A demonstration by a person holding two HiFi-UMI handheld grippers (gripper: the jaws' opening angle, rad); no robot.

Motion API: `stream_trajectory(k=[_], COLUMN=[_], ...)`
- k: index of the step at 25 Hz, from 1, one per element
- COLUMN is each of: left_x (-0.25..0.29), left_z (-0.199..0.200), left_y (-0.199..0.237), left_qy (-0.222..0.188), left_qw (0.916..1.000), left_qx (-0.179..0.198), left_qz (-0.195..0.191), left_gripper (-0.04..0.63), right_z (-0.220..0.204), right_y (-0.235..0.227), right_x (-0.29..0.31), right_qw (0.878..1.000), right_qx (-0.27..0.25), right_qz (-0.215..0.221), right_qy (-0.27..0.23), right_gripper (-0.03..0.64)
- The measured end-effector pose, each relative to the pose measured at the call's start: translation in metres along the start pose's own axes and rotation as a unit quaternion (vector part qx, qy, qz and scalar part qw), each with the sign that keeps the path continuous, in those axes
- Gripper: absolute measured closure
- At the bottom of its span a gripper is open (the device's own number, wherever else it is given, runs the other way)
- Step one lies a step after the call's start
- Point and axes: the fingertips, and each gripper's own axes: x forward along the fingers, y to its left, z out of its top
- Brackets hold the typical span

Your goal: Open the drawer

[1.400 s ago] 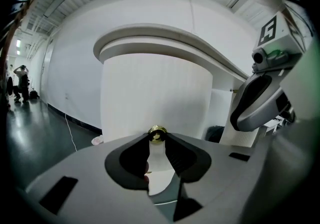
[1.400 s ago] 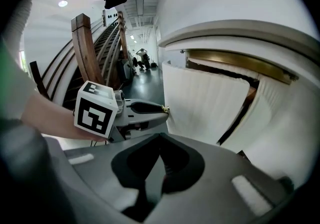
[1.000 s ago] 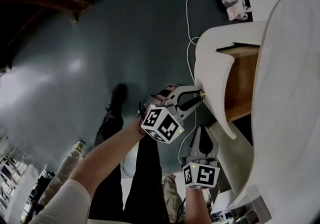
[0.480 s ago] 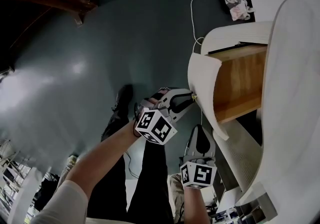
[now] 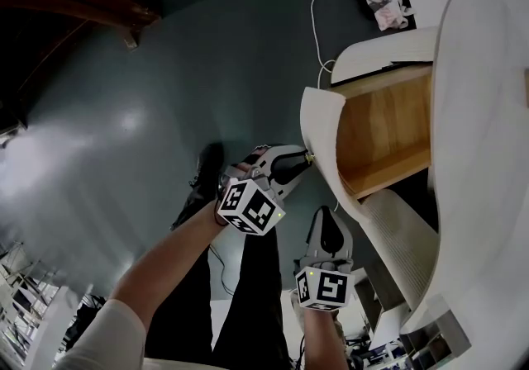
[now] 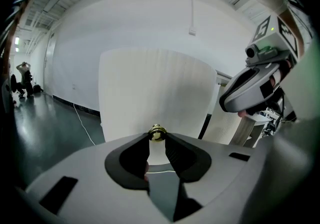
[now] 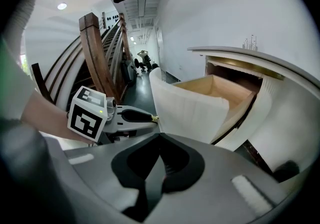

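as tongs (image 5: 304, 159) grip knob (image 6: 157, 132), drawer (image 5: 387, 133) gapes

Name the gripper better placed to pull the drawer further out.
Left. The left gripper is shut on the brass knob of the drawer; the right gripper is shut on nothing, away from the knob.

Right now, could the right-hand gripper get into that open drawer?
Probably yes: the drawer stands open, its top uncovered, and the right gripper is empty; the left gripper only holds the knob.
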Motion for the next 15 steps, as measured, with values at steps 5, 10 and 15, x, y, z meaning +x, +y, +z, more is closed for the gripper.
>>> stream_trajectory(k=[5, 10, 15], left_x=[-0.006, -0.007, -0.025], left_z=[-0.003, -0.004, 0.004], left_y=[-0.002, 0.0, -0.005], left_qy=[0.011, 0.022, 0.043], left_qw=[0.9999, 0.9995, 0.9987], left_qx=[-0.009, -0.022, -0.021], left_qz=[-0.002, -0.004, -0.017], left_gripper=[0.492, 0.489, 0.43], right_z=[-0.004, -0.005, 0.011], right_y=[0.004, 0.013, 0.018], right_x=[-0.008, -0.016, -0.035], right_qw=[1.0, 1.0, 0.999], right_qx=[0.007, 0.021, 0.028], right_qz=[-0.004, -0.012, -0.025], right_qy=[-0.002, -0.004, -0.01], right_gripper=[0.606, 0.606, 0.606])
